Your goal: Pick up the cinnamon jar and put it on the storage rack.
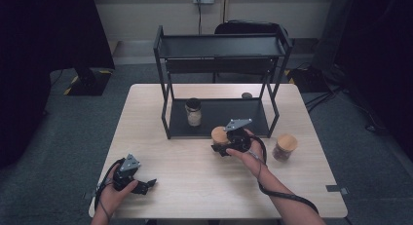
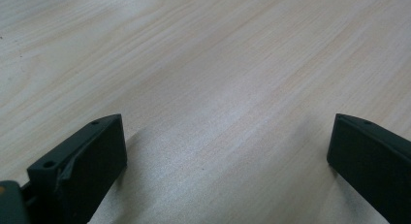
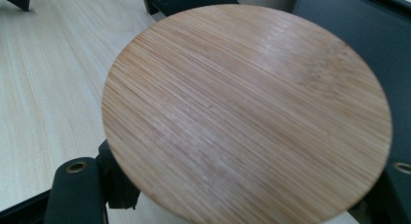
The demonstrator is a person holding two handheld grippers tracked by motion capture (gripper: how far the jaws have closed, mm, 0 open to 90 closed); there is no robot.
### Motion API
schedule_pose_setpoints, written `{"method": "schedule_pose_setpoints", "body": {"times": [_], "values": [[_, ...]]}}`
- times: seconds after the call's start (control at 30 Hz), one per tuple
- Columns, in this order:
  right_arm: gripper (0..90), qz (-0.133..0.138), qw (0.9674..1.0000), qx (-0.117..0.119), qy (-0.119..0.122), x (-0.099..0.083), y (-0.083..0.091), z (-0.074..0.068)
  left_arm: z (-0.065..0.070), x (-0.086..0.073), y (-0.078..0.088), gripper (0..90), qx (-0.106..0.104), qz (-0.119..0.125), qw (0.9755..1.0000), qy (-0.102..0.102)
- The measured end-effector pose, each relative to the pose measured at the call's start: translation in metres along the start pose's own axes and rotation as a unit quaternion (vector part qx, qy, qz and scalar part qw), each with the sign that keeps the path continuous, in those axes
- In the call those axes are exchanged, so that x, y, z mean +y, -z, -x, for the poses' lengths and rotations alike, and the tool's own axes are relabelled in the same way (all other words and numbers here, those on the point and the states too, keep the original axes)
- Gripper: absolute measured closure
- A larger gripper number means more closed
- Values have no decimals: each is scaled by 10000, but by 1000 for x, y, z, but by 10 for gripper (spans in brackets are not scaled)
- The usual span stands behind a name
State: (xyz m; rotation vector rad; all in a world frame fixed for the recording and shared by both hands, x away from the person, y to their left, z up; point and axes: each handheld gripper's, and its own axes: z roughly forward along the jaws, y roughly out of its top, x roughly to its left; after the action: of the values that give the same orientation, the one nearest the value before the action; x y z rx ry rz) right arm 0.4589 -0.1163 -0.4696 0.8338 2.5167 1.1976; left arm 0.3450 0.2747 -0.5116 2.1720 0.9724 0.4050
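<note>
table (image 1: pixel 195 171): pale wood, everything stands on it.
rack (image 1: pixel 219 45): black two-tier shelf at the far middle of the table; a dark-lidded jar (image 1: pixel 193 112) stands upright on its lower tray.
held jar (image 1: pixel 219 136): just in front of the rack's lower tray, right of centre; upright, long axis vertical, round bamboo lid (image 3: pixel 247 112) facing up.
spare jar (image 1: pixel 285 146): bamboo-lidded, upright, to the right, apart from the held one.
right gripper (image 1: pixel 225 146): jaws drawn in narrow, clamped on the held jar just below its lid.
left gripper (image 1: pixel 145 186): rests at the near left, jaws spread wide over bare wood, holding nothing.
</note>
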Motion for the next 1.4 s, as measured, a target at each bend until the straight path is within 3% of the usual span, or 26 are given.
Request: {"method": "schedule_pose_setpoints", "body": {"times": [0.87, 1.4], "values": [[251, 141, 9994, -272, -151, 15, -1, 23, 0, 0, 0, 1, 0, 1, 10000, 1], [251, 226, 9989, -338, -222, 23, -8, 26, 0, 0, 0, 1, -1, 1, 10000, 0]]}}
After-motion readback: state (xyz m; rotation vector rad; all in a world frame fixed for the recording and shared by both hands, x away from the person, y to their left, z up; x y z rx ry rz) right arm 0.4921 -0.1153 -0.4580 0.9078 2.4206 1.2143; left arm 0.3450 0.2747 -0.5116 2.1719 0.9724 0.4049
